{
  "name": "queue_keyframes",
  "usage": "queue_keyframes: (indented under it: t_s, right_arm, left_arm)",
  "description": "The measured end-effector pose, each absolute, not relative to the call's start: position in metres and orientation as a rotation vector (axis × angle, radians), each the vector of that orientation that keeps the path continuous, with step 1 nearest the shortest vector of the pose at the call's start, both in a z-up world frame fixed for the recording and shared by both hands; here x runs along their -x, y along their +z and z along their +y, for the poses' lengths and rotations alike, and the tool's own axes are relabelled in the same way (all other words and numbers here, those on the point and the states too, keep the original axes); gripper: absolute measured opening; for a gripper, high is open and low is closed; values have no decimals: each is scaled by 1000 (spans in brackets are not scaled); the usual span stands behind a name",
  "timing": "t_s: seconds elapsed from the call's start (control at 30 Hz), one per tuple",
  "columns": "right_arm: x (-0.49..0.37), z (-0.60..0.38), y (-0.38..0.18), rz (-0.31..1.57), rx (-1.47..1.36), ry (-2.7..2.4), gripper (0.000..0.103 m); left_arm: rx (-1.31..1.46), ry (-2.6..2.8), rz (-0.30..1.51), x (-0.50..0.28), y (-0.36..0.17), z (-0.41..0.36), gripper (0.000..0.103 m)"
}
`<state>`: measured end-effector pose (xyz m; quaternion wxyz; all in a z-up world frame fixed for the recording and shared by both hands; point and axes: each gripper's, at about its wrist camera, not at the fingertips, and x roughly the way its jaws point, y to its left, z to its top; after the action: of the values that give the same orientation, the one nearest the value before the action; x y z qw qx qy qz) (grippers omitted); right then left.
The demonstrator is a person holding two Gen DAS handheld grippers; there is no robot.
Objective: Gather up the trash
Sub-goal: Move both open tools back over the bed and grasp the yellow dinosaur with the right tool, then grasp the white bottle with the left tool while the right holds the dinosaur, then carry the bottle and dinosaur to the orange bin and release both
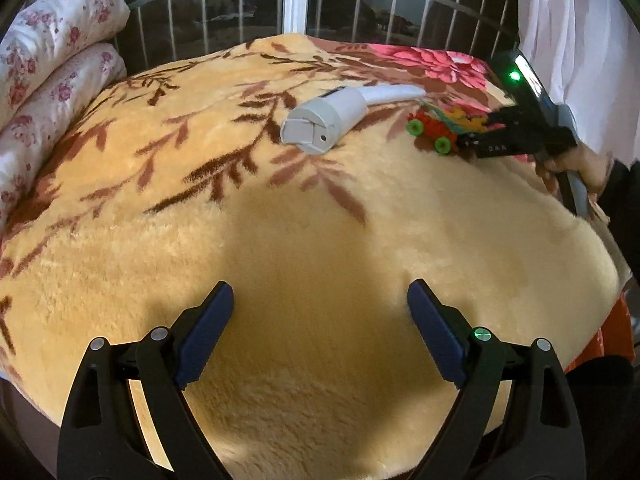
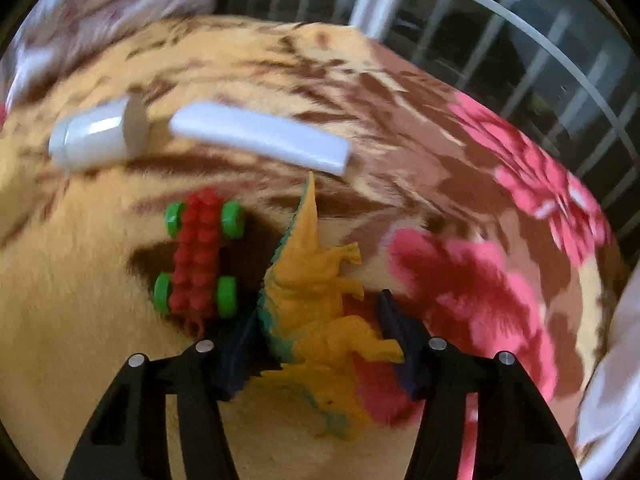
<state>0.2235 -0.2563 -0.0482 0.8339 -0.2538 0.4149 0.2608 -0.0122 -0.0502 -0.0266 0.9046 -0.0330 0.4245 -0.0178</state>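
Bed scene, both wrist views. Your left tongs (image 1: 320, 328) hang above a bare stretch of the plush floral blanket (image 1: 280, 220), jaws spread wide with nothing between them; held back near the bed's near edge, they leave the working area free for the other hand.

Your right tongs (image 2: 316, 344) are down among the items on the far right of the bed. Their jaws stand partly open on either side of the yellow toy dinosaur (image 2: 316, 280), which lies on its side with its tail pointing away from you. The left pad sits at its teal-ridged back; the right pad is near its legs. Whether either pad actually touches the toy cannot be told, as this view is blurred. The straddle suggests the dinosaur is the item about to be collected, gripped across its narrow body rather than along its length.

Just beside the dinosaur, on its left, rests a red block car with green wheels (image 2: 198, 256). Beyond both lie a white-and-grey cylindrical gadget (image 1: 316, 124) and a white curved handle piece (image 2: 260, 138), close together; whether they are joined cannot be told.

No trash container is clearly in view. Folded floral bedding (image 1: 52, 60) is stacked at the left of the bed.
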Motion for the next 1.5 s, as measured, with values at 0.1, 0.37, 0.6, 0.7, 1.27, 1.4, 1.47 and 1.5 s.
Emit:
queue_keyframes:
  t_s: [0.1, 0.37, 0.6, 0.7, 1.27, 1.4, 1.47, 1.5]
  right_arm:
    - [-213, -270, -41, 905, 439, 527, 56]
    - [-119, -327, 10, 799, 15, 391, 56]
    - [-27, -323, -3, 749, -156, 410, 56]
    - [-19, -305, -10, 745, -110, 459, 56]
    - [-6, -302, -15, 722, -98, 454, 56]
    - [20, -301, -12, 712, -110, 463, 56]
    - [35, -300, -11, 710, -111, 468, 56]
    - [42, -300, -10, 709, -110, 469, 56]
  left_arm:
    - [48, -47, 871, 0, -23, -52, 86]
    - [-45, -63, 852, -80, -5, -55, 86]
    - [-119, -59, 947, -161, -18, -62, 86]
    - [-98, 0, 1012, -182, -40, -61, 82]
    - [-6, 59, 842, -85, 11, -61, 51]
    - [3, 41, 804, -42, 28, -68, 51]
    - [5, 26, 787, -19, 34, -72, 51]
    - [2, 14, 773, -6, 38, -75, 51]
